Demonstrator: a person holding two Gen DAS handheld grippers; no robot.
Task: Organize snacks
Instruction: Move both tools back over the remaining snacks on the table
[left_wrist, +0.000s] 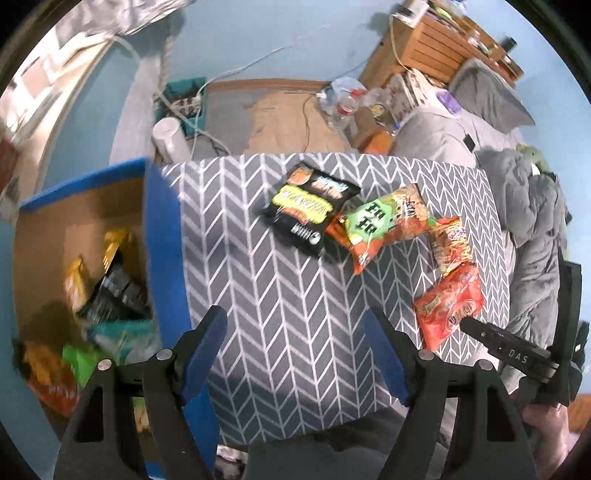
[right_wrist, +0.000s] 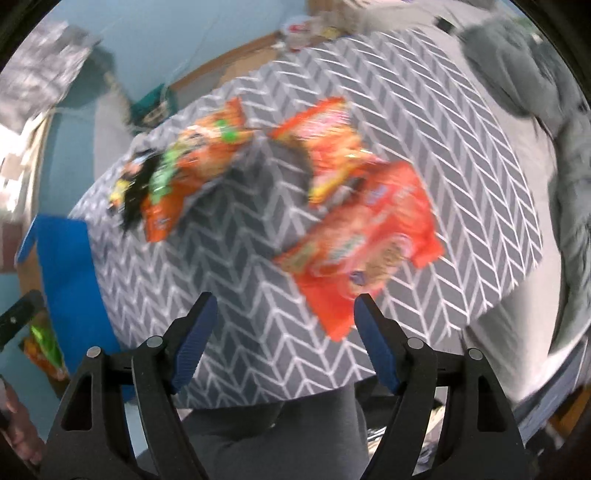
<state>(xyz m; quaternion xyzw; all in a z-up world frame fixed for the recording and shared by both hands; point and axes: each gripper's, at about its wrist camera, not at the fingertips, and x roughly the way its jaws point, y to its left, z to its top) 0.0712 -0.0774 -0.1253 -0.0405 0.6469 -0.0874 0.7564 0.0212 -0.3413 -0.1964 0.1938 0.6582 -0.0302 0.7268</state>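
Nearest to my left camera is the left gripper (left_wrist: 293, 325); its blue pads stand spread, with nothing between them, over the grey chevron cloth (left_wrist: 280, 295) on the table. At about ten o'clock from it I see the blue-rimmed box (left_wrist: 162, 236), with several snack bags inside. On the cloth lie four packets: a black packet (left_wrist: 310, 210) at twelve o'clock, an orange-green packet (left_wrist: 376, 225) touching it, a noodle-print packet (left_wrist: 450, 243) at two o'clock, and a red packet (left_wrist: 448, 308) at three o'clock. My right gripper (right_wrist: 284, 308) is also spread and empty; the red packet (right_wrist: 362, 236) lies just beyond its tips, near the right pad (right_wrist: 373, 339). This view is blurred.
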